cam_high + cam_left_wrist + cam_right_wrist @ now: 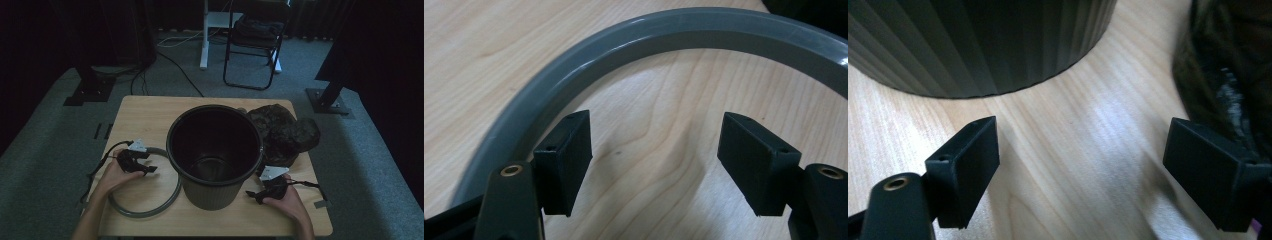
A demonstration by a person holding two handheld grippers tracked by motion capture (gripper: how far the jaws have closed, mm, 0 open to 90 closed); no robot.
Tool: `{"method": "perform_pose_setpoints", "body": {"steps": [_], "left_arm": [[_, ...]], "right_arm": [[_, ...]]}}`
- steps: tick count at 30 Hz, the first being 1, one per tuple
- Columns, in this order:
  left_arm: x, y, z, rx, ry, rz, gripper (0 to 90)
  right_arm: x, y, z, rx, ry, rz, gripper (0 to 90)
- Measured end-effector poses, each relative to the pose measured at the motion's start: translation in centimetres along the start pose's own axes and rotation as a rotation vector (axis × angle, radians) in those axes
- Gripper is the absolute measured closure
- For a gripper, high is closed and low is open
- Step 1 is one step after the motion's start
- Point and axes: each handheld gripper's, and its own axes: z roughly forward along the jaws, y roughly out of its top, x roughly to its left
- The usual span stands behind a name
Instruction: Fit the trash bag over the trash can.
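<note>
Wooden table [145,117]; both tools [150,162] [255,195] low, gaping.

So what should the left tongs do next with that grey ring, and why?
Probably ease the left tongs forward and close them on the grey ring. Their jaws stand open over bare wood, with the ring lying flat on the table just beyond them. The ring sits beside the empty bin, so gripping it likely comes before lifting it.

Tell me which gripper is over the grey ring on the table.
The left gripper, jaws open above bare wood inside the grey ring, left of the bin. The right gripper sits between bin and black bag.
</note>
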Motion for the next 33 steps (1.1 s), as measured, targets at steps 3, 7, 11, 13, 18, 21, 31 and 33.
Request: {"method": "perform_pose_setpoints", "body": {"steps": [3,7,11,13,18,21,31,33], "left_arm": [[-0.1,-0.2,0.3,-0.021,0.011,-0.011,30.4],[-0.1,-0.5,0.7,-0.032,0.008,-0.023,30.5],[-0.2,-0.9,1.0,-0.049,0.012,-0.024,30.5],[-0.2,-1.0,0.9,-0.052,0.009,-0.026,30.5],[-0.2,-1.2,1.0,-0.073,0.015,-0.026,30.4],[-0.3,-1.3,1.0,-0.076,0.019,-0.026,30.4],[-0.3,-1.5,1.0,-0.091,0.016,-0.03,30.4],[-0.3,-1.5,1.0,-0.092,0.019,-0.028,30.4]], "right_arm": [[-0.2,0.2,-0.5,-0.019,-0.016,0.006,14.4],[-0.5,0.4,-1.1,-0.034,-0.041,0.017,14.4],[-0.6,0.5,-1.6,-0.045,-0.05,0.02,14.4],[-0.7,0.6,-2.0,-0.065,-0.052,0.031,14.4],[-1.0,1.1,-3.4,-0.098,-0.082,0.042,14.4],[-1.2,1.4,-3.9,-0.102,-0.097,0.036,14.4],[-2.2,3.0,-5.8,-0.123,-0.15,0.016,14.4],[-2.3,3.2,-6.0,-0.127,-0.154,0.012,14.4]]}}
